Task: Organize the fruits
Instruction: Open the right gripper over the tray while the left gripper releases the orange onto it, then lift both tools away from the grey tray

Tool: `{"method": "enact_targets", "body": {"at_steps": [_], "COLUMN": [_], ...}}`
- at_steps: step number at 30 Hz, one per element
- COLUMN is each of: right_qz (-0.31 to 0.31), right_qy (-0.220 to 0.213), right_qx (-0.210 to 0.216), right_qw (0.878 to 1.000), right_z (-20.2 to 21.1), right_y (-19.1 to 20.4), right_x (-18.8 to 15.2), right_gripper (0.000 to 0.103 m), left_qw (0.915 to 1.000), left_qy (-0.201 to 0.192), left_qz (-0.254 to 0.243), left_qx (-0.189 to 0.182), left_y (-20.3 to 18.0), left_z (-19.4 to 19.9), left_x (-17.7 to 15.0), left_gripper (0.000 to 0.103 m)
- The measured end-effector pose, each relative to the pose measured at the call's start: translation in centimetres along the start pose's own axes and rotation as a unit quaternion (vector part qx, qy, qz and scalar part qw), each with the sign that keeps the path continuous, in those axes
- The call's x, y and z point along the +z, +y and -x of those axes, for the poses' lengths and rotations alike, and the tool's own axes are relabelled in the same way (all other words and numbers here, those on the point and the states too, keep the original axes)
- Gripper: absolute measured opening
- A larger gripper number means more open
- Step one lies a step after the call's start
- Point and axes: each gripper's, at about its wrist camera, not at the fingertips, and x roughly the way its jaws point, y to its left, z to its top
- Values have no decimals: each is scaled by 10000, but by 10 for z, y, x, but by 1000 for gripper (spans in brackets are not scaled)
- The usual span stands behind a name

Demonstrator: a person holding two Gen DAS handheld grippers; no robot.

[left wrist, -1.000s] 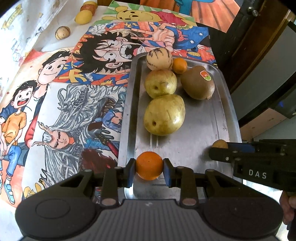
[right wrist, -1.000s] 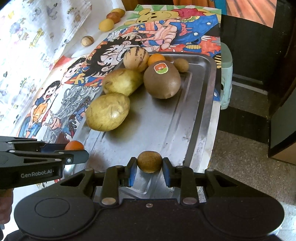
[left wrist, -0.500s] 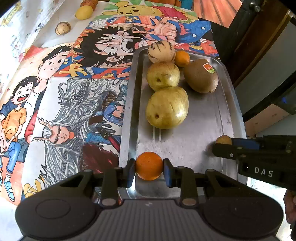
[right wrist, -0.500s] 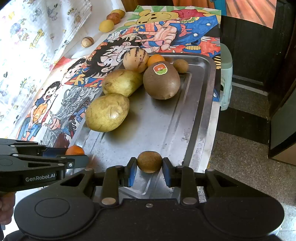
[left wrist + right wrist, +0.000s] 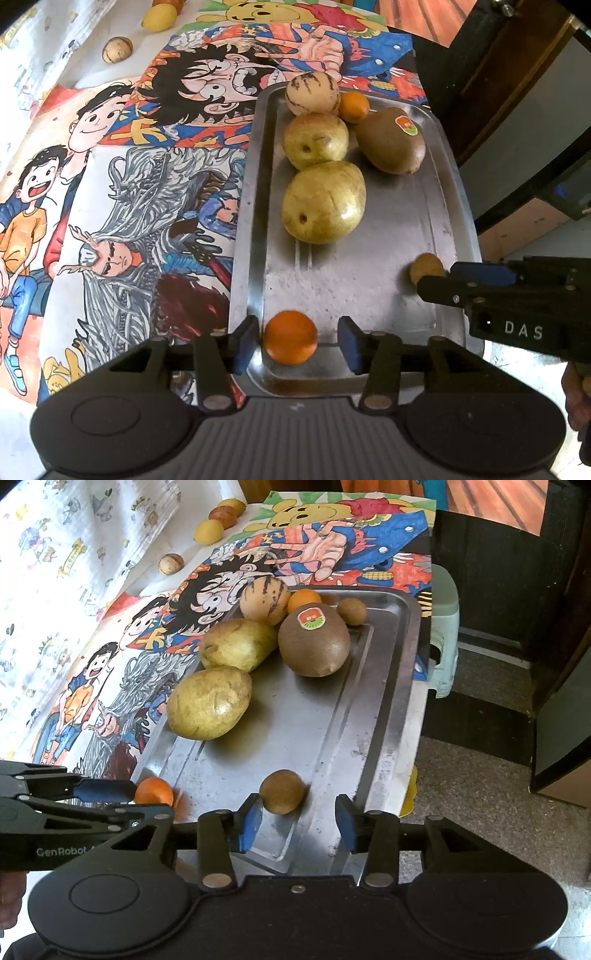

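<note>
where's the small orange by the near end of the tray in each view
Left wrist: the small orange sits at bottom centre, on the tray between the open fingers of the left gripper.
Right wrist: the same orange is at lower left, beside the left gripper's fingers.
Shared landmark: the big kiwi with the red sticker.

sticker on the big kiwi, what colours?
Red-orange with a green band, on the big kiwi; clearest in the right wrist view.
</note>
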Motion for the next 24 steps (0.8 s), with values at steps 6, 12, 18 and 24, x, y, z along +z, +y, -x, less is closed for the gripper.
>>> {"method": "enact_targets", "body": {"at_steps": [6,12,18,24], "right_qz": [79,-20,-274,-420], "right_qy": [-66,200,675,1175], "right_qx": [0,45,227,278], "right_qw": [9999,9998,9971,9918], "right_z": [15,21,25,23], "right_y": [-2,-2,3,7], "right_x": [-3,-8,-18,-23], "right_gripper": [58,82,97,102], "left_qw": [9999,9997,9984,9966], "left_qy": [39,148,480,658], "left_qz": [-31,-34,-77,-118], "left_qx": [133,206,295,478], "left_y": [1,6,8,13], "left_z": [8,16,19,22], "left_x": [-4,-11,-22,-35], "left_gripper": [62,75,96,102]}}
